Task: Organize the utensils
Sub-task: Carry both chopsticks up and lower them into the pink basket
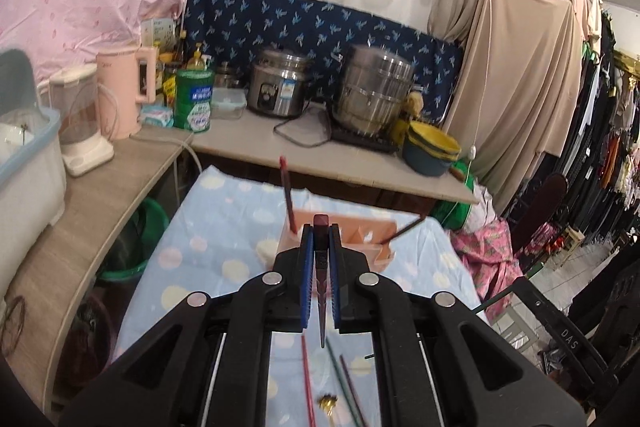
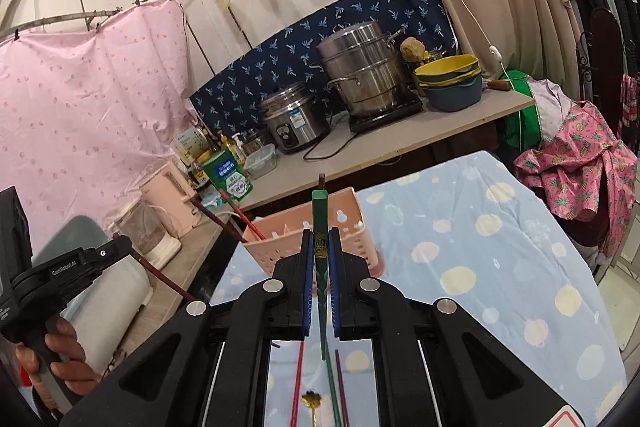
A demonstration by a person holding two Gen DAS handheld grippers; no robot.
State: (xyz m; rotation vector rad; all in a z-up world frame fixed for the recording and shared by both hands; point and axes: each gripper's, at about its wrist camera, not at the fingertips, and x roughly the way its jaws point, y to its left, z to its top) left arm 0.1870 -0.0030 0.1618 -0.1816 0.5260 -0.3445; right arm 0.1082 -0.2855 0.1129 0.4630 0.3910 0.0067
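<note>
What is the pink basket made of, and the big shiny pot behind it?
The pink utensil basket looks like matte moulded plastic: thin walls, rows of punched little holes, even colour. The tall stacked steamer pot looks like polished stainless steel: silvery and mirror-bright, with reflections and highlights on its bands. The green chopstick in the right gripper looks glossy and lacquered; whether wood or plastic is unclear.

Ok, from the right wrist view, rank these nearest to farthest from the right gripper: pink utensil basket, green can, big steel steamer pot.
1. Pink utensil basket, just ahead of the right gripper.
2. Green can, farther back, left.
3. Steel steamer pot, farthest, at the back wall.
</note>
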